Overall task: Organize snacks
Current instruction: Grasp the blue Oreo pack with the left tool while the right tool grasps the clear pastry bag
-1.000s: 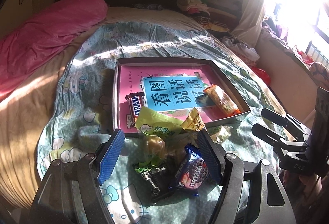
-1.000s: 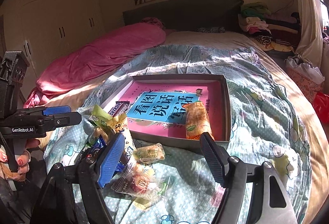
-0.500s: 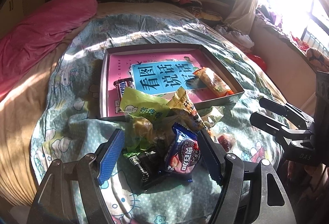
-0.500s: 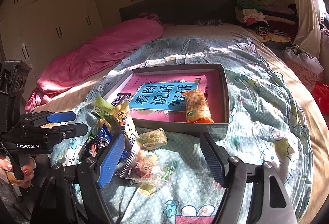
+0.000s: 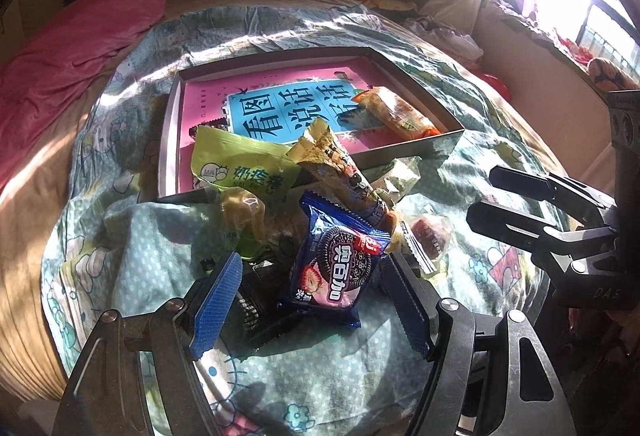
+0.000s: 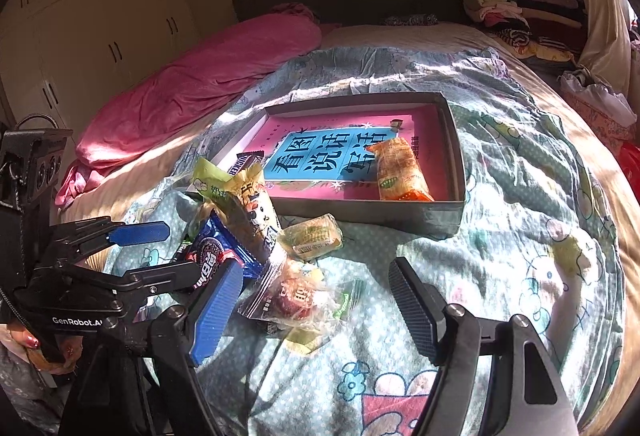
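Blue foil cookie packet (image 5: pixel 336 268) propped upright on the bed (image 5: pixel 120 268), at the front of a snack pile just short of the grey box (image 5: pixel 408 152). Framed between the spread fingers (image 5: pixel 216 300) of the left gripper (image 5: pixel 316 304), touching neither as far as can be told; nothing held. Right gripper (image 6: pixel 316 312) likewise released, fingers wide, poised over a clear-wrapped red sweet (image 6: pixel 292 300) beside the pile. Inside the box: an orange snack bag (image 6: pixel 400 172) and a chocolate bar (image 6: pixel 246 160) lying on a pink book (image 6: pixel 424 160).

Likely light, puffed with air, and slick; brittle cookies inside, so only a gentle squeeze. Best taken across the flat faces near the middle, or by the crimped top seam, not by the corners, where foil tends to slide out. Soft bedding gives underneath, so pressing down would sink the packet. Leaning neighbours, a green packet (image 5: pixel 240 172) and a tan stick pack (image 5: pixel 340 172), may topple once lifted.
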`<state>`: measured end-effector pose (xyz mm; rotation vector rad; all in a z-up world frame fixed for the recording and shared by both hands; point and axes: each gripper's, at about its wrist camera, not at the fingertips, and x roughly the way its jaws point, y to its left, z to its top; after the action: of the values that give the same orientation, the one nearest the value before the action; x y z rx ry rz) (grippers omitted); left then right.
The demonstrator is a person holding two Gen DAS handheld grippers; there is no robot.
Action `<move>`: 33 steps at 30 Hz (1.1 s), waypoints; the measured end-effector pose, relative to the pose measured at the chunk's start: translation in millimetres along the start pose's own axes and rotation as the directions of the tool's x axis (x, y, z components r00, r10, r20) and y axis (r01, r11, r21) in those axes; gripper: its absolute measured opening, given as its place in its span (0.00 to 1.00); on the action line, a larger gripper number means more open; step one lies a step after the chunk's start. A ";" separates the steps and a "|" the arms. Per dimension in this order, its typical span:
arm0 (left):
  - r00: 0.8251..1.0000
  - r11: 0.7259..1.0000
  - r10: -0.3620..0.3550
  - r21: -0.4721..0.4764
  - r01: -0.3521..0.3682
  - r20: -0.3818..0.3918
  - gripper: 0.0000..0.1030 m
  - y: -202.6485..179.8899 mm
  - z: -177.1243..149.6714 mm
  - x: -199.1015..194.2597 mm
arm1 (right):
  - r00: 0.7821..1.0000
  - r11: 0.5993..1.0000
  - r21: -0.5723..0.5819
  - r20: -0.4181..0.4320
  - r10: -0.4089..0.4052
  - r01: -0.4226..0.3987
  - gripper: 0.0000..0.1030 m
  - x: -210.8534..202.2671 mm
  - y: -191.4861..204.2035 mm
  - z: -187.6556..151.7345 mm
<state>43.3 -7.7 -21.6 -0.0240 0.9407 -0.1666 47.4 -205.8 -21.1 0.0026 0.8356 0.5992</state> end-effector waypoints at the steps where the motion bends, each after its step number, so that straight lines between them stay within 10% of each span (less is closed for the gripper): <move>1: 1.000 1.000 0.001 0.005 -0.001 -0.010 0.73 -1.3 -0.9 2.9 | 1.000 1.000 0.007 -0.013 0.007 -0.006 0.73 2.9 -0.1 -1.1; 33: 0.998 0.998 0.037 0.048 -0.034 -0.052 0.73 -6.6 -5.9 30.7 | 0.981 0.995 0.081 -0.183 0.066 -0.052 0.70 65.3 -9.1 -15.1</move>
<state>55.4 -18.6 -49.0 0.0407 0.9888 -0.1572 75.2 -184.2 -78.9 0.0415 1.0420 0.6300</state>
